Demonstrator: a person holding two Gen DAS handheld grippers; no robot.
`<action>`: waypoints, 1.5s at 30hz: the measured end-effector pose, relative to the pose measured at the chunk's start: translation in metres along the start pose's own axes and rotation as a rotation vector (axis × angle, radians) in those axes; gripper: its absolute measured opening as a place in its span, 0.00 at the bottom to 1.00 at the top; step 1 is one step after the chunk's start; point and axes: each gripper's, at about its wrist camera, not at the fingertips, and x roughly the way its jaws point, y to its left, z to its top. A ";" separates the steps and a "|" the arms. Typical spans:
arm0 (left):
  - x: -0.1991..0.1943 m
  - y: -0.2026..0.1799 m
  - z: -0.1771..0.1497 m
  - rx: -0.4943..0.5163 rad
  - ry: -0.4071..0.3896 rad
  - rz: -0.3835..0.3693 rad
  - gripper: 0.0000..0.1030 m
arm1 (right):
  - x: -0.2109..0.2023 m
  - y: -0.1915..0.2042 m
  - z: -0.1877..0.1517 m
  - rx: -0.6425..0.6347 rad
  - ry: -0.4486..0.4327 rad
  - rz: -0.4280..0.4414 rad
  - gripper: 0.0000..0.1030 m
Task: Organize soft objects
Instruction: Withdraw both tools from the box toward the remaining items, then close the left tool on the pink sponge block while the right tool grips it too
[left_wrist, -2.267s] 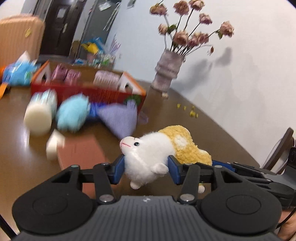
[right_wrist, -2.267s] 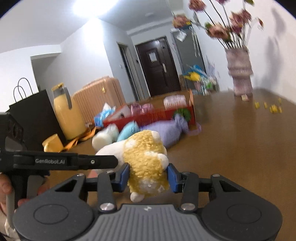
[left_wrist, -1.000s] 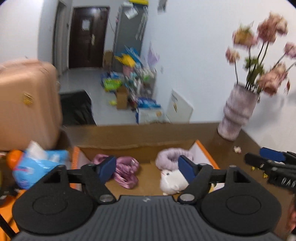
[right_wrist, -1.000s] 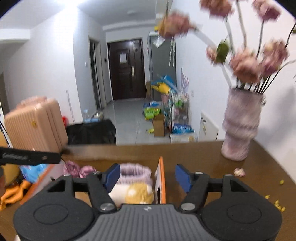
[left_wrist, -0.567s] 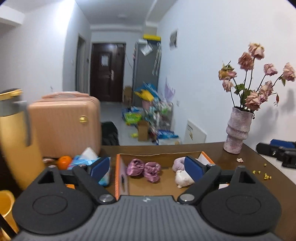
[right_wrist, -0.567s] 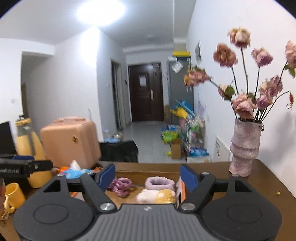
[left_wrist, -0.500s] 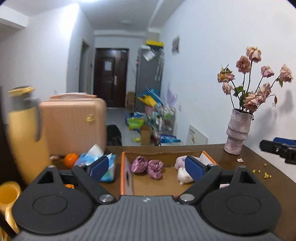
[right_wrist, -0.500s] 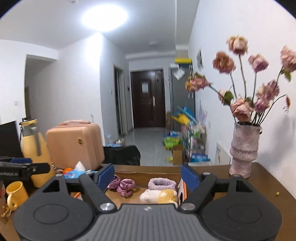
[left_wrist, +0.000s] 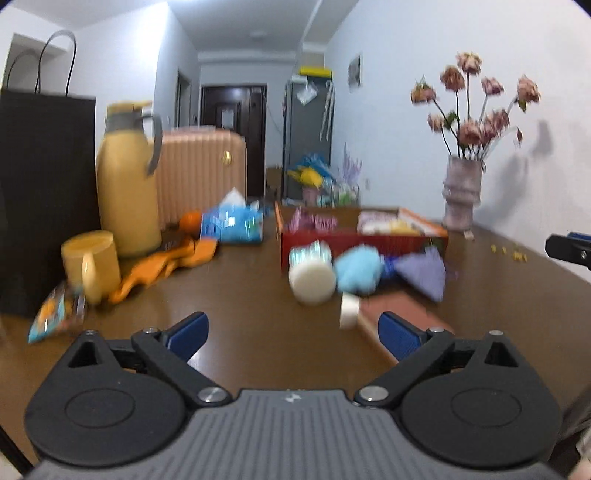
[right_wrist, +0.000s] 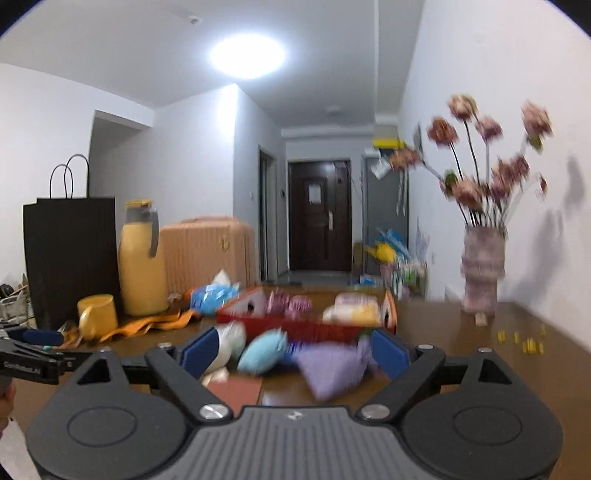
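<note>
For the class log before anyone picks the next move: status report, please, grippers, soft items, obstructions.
Left gripper and right gripper empty, jaws opening. Plush toy in red box; blue pillow, purple pouch on table. Nothing blocking.

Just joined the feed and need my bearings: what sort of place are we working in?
Most likely a lived-in flat or home: a brown dining table in a room opening onto a hallway with a dark entrance door. A peach suitcase, a yellow thermos jug and a vase of dried flowers point that way.
</note>
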 end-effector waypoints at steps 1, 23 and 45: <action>-0.002 0.001 -0.004 0.001 0.015 0.002 0.97 | -0.005 0.003 -0.007 0.006 0.021 0.015 0.87; 0.032 0.003 -0.004 -0.004 0.059 0.018 0.97 | 0.106 0.070 -0.046 -0.075 0.284 0.095 0.88; 0.138 -0.098 0.018 0.033 0.222 -0.312 0.80 | 0.080 -0.077 -0.054 0.304 0.282 0.042 0.66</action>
